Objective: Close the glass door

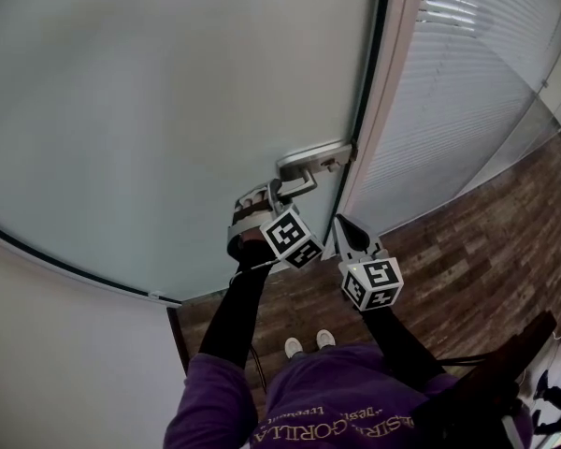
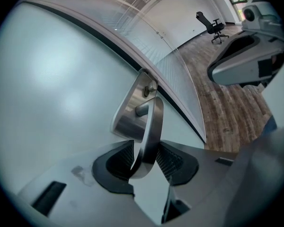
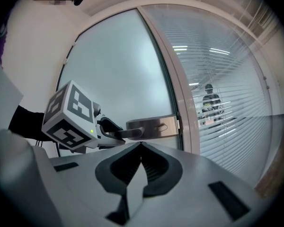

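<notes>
The frosted glass door [image 1: 168,110] lies against its pale frame [image 1: 383,92]. Its steel lever handle [image 1: 304,171] sits at the door's right edge. My left gripper [image 1: 273,195] reaches up to the lever's free end. In the left gripper view the lever [image 2: 151,122] runs between the jaws of the left gripper [image 2: 146,143], and the ribbed pads stand slightly off it on both sides. My right gripper [image 1: 340,221] hangs just right of the handle, below it, shut and empty. The right gripper view shows the right gripper's [image 3: 141,144] tips meeting, with the handle [image 3: 149,126] and the left gripper [image 3: 106,126] beyond them.
A glass wall with white blinds [image 1: 467,82] stands right of the frame. Wood flooring [image 1: 467,251] runs underfoot. A dark chair [image 1: 505,372] is at my lower right. A person [image 3: 210,105] shows behind the blinds. An office chair [image 2: 213,25] stands far off.
</notes>
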The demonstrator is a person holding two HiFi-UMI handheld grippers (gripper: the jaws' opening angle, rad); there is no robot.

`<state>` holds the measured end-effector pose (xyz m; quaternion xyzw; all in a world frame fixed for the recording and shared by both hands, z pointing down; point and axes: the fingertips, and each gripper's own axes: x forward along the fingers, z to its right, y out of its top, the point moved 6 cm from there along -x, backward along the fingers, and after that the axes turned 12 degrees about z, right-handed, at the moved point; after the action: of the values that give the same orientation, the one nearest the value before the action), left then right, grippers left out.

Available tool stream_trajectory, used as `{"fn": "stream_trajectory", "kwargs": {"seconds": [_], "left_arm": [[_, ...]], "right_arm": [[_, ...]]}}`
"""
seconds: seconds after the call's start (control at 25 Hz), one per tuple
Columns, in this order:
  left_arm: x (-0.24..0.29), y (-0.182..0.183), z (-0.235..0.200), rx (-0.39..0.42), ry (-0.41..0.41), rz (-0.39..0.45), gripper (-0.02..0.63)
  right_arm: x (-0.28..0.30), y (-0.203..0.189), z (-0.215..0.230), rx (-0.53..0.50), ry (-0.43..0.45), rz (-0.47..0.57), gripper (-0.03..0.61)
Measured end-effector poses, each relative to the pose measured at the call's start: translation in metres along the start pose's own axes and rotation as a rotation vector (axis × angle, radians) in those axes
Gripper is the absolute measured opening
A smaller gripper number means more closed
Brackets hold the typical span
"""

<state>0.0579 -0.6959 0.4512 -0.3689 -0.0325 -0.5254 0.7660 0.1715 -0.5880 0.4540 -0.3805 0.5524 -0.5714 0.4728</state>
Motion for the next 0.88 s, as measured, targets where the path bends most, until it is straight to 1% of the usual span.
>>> {"fn": "stream_trajectory", "kwargs": {"seconds": [0.08, 0.2, 0.28, 0.4, 0.6, 0.72, 0.8, 0.88], "left_arm": [[-0.001, 0.001, 0.001, 0.013, 0.010, 0.012, 0.130], [0.000, 0.000, 0.001, 0.007, 0.008, 0.014, 0.130], [-0.001, 0.000, 0.002, 0.030, 0.014, 0.031, 0.130], [-0.004, 0.000, 0.005, 0.082, 0.050, 0.062, 0.130], [-0.003, -0.004, 0.009, 0.126, 0.104, 0.079, 0.130], [-0.009, -0.006, 0.010, 0.154, 0.151, 0.116, 0.140], [-0.014, -0.007, 0.010, 0.150, 0.189, 0.134, 0.147], [-0.018, -0.009, 0.009, 0.117, 0.218, 0.135, 0.147]], "right_arm": [[0.000, 0.000, 0.002, 0.000, -0.005, 0.001, -0.009], [0.001, 0.000, 0.000, -0.002, -0.003, 0.002, -0.009], [0.000, -0.002, -0.002, -0.003, -0.002, 0.000, -0.009], [-0.002, -0.003, -0.004, -0.003, -0.005, -0.004, -0.009], [-0.005, -0.003, -0.002, -0.003, -0.014, -0.008, -0.009], [-0.006, -0.003, 0.000, -0.003, -0.024, -0.009, -0.009], [-0.008, -0.003, 0.000, -0.004, -0.027, -0.011, -0.009], [-0.009, -0.003, -0.001, -0.005, -0.027, -0.013, -0.009]]}}
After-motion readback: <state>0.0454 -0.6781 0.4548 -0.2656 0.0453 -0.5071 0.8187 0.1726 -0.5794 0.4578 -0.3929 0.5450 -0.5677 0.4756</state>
